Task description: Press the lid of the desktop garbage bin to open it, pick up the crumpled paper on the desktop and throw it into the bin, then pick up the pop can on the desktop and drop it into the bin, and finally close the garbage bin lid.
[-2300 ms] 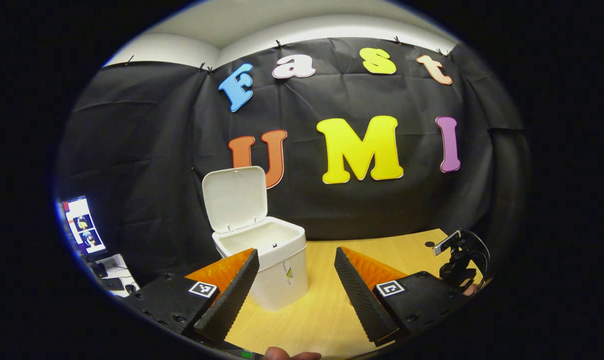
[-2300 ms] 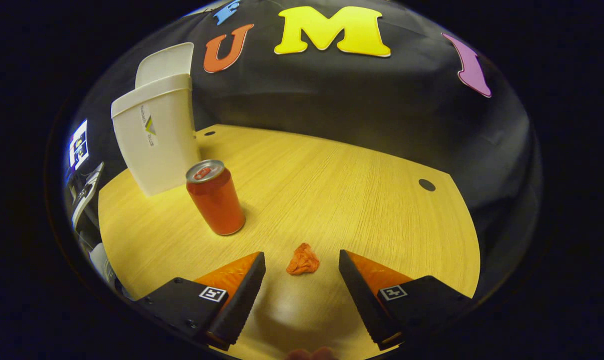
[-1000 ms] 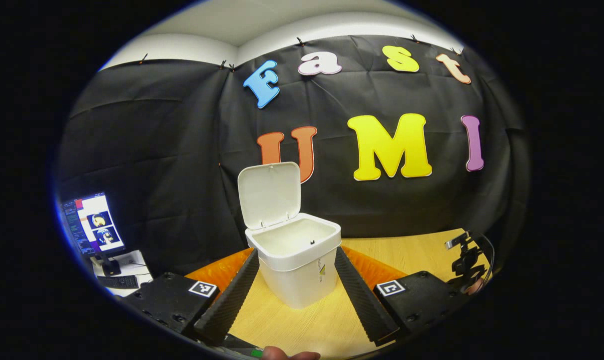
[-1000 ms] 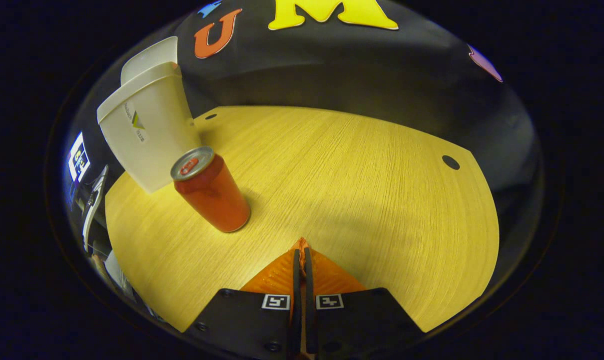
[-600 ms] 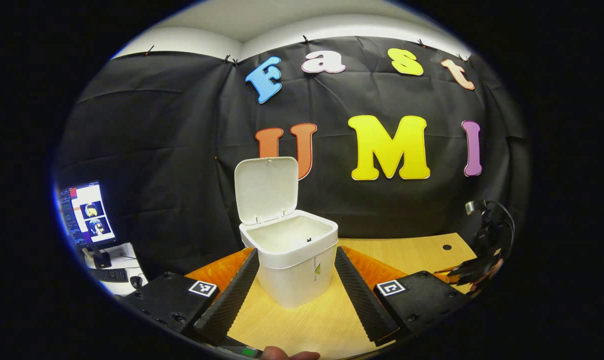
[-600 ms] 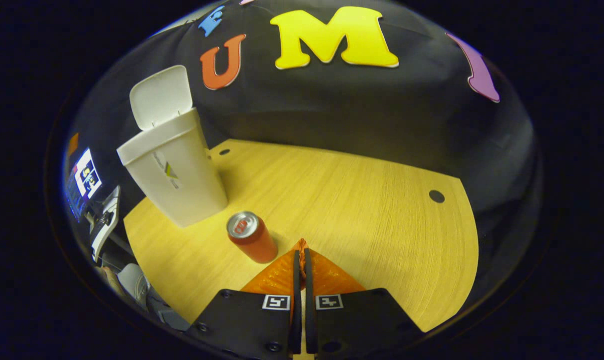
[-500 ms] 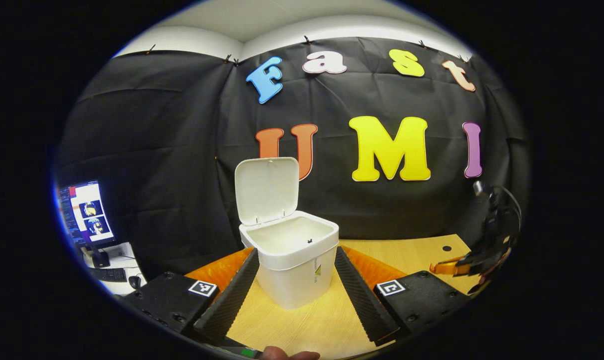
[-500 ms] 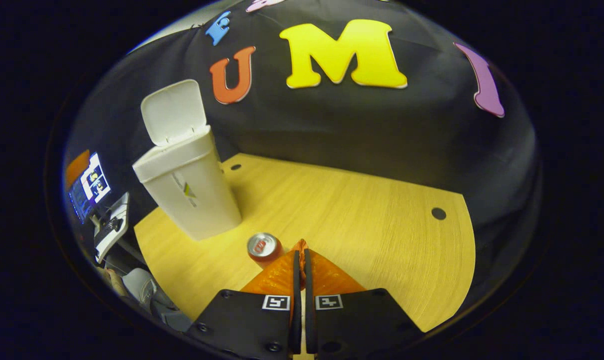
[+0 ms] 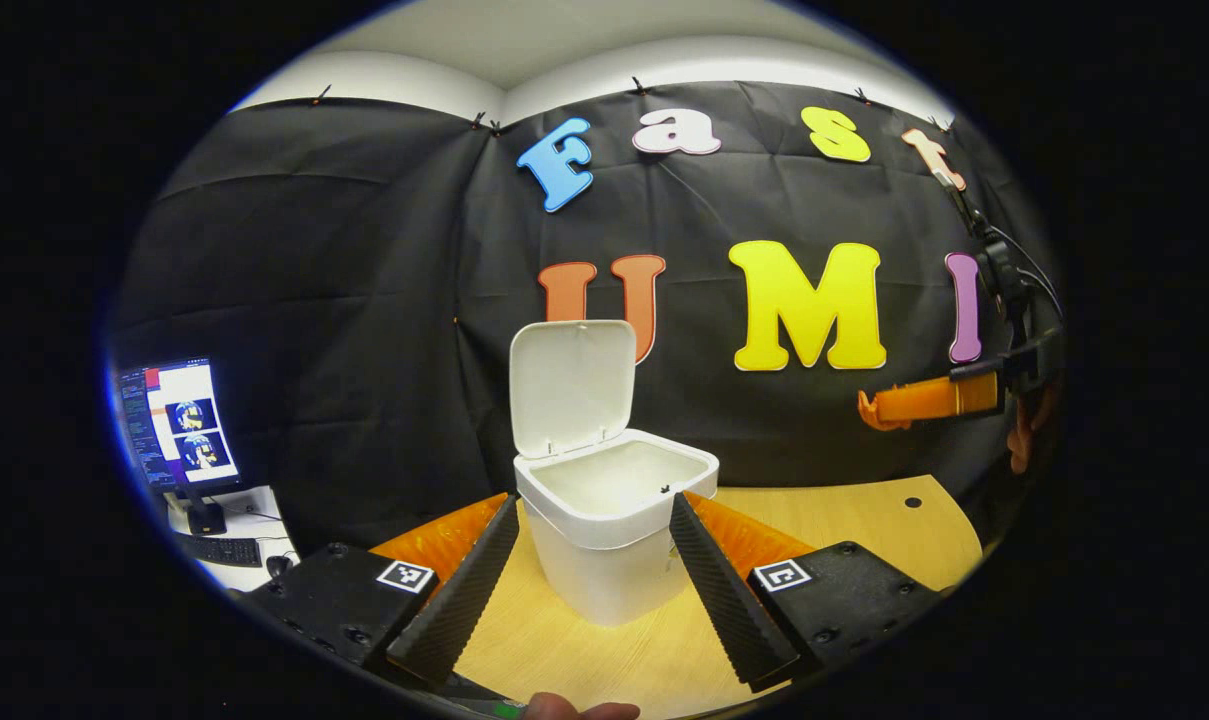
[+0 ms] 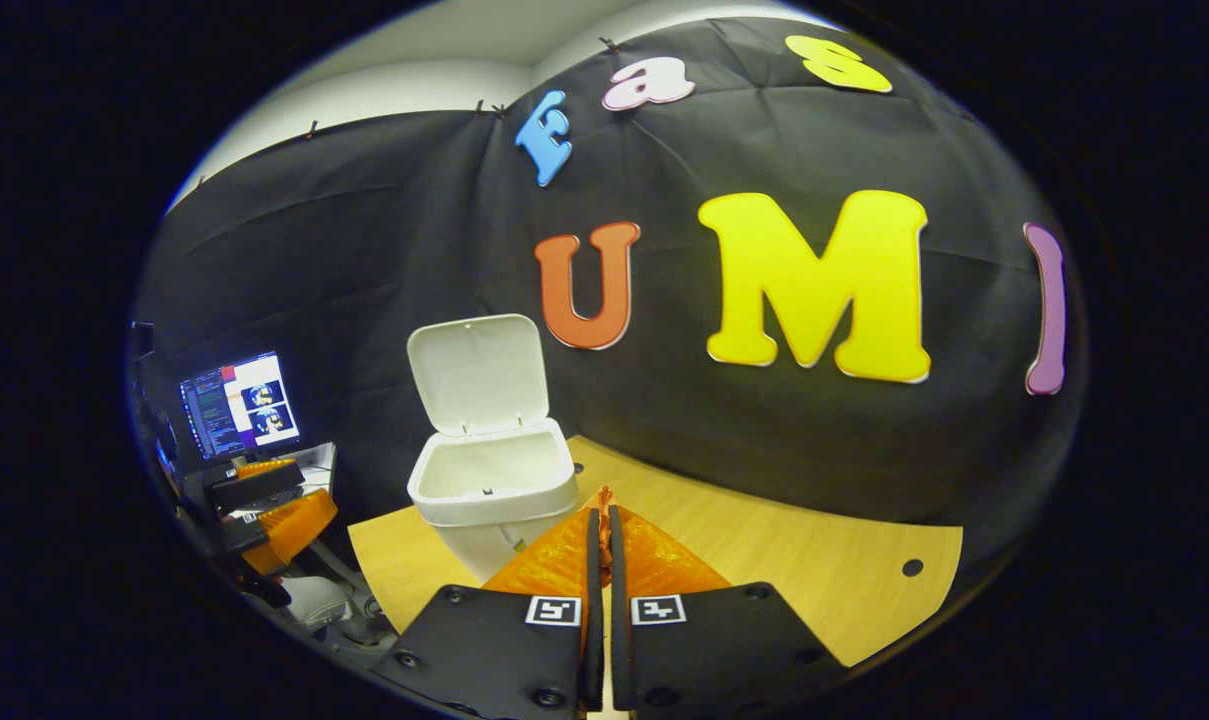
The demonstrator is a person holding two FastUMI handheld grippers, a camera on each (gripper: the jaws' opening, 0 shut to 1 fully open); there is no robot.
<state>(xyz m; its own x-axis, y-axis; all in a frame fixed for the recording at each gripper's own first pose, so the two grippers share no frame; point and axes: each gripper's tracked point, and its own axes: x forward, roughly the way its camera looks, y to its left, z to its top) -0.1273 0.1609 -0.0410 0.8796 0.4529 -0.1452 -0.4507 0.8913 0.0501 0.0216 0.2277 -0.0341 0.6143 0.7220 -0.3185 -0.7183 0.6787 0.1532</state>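
Between the fingers of the right tongs [image 10: 600, 520], at the near edge of the right gripper view, the jaws stand pressed almost together, and a small nub of orange crumpled paper [image 10: 604, 497] peeps from their tip; both fingers appear to pinch it. In the left gripper view the same tongs show far off at the right, raised well above the tabletop [image 9: 864, 515], with the paper [image 9: 872, 410] bulging at the end that points toward the garbage bin [image 9: 614, 520].

Just beyond the paper in the right gripper view lies that bin [image 10: 494, 500], ahead and a little to the left of the tongs' line, its mouth open and lower than the tips. The bin's inside looks bare and white. This is the relation the drop depends on: the paper is not yet over the opening, so I judge the tongs need to travel forward and leftward until the tip hangs above the mouth before they part.

The left tongs [image 9: 594, 580] hang nearer the bin, spread wide and holding nothing, with the bin's body showing between their fingers; whether they touch it I cannot tell.

Farther back, the lid [image 10: 479, 375] stands upright on the bin's rear edge, against the booth wall, so it leaves the approach from the front and right free. The pop can is not where I can place it.
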